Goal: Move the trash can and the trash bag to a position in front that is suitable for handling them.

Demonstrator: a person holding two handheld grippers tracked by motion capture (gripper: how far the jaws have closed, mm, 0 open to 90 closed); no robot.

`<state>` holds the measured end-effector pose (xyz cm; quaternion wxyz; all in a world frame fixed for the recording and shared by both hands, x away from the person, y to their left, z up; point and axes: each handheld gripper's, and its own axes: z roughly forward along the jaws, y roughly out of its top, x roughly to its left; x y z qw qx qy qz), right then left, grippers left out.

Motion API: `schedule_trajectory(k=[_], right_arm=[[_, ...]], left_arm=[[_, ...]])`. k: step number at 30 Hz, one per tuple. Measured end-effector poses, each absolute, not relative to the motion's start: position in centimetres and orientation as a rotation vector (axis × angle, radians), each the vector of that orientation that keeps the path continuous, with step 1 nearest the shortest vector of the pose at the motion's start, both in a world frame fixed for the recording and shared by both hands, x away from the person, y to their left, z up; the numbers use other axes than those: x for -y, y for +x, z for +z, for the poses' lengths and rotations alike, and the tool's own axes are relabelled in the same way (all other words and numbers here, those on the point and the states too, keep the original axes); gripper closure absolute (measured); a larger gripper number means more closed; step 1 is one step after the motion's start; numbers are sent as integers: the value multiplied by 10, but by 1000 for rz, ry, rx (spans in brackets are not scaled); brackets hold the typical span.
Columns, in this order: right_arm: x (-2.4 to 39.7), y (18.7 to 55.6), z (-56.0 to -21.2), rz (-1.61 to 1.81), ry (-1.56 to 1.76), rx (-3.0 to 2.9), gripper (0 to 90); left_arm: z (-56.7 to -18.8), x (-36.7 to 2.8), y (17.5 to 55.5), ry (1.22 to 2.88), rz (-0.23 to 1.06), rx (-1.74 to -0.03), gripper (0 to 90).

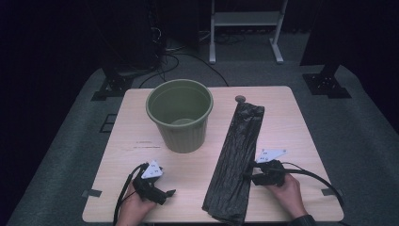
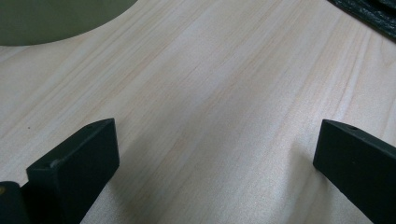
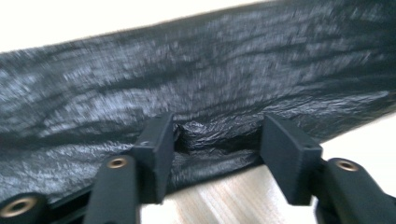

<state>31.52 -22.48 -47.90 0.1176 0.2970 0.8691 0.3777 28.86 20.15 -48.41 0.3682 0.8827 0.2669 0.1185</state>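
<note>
Dark curtains and grey carpet surround a pale wooden table point(image 1: 197, 165), with a white frame's legs standing on the floor toward twelve o'clock.

On the tabletop, a green ribbed bucket point(image 1: 179, 114) stands upright and empty at about eleven o'clock from the table's centre.

A long black plastic bag point(image 1: 235, 160) lies flat and folded into a strip, running from one o'clock near the far edge down to five o'clock at the near edge, well apart from the bucket. A small round dark thing point(image 1: 240, 99) sits just beyond the bag's far end.

At seven o'clock, the left gripper point(image 1: 162, 192) rests low over bare wood in the person's hand; in the left gripper view point(image 2: 215, 154) its jaws stand wide apart with nothing between them.

At four o'clock, the right gripper point(image 1: 248, 173) meets the bag's right edge. In the right gripper view point(image 3: 217, 140) its jaws are partly closed, and a bunched fold of the bag's edge is squeezed between them.
</note>
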Motion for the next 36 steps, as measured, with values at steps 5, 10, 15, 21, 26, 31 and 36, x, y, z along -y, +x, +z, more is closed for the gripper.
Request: schedule_trajectory(k=[5,10,15,21,26,31,36], right_arm=[[228,313,-478,1093,863,-2539,763],[230,312,-479,1109,856,-2545,900],[236,312,-477,1077,881,-2545,900],[254,310,-472,1063,933,-2522,900],[275,304,-469,1029,975,-2499,900],[299,296,-469,1010,1029,-2464,900],[311,293,-469,981,1046,-2451,900]], left_arm=[[-484,-201,289,2267,304,-685,0],[-484,-201,288,2267,304,-686,0],[-484,-202,288,2268,304,-685,0],[-484,-202,288,2268,304,-685,0],[-484,-202,288,2267,304,-686,0],[-484,-202,288,2268,305,-686,0],[-484,-202,288,2269,305,-686,0]])
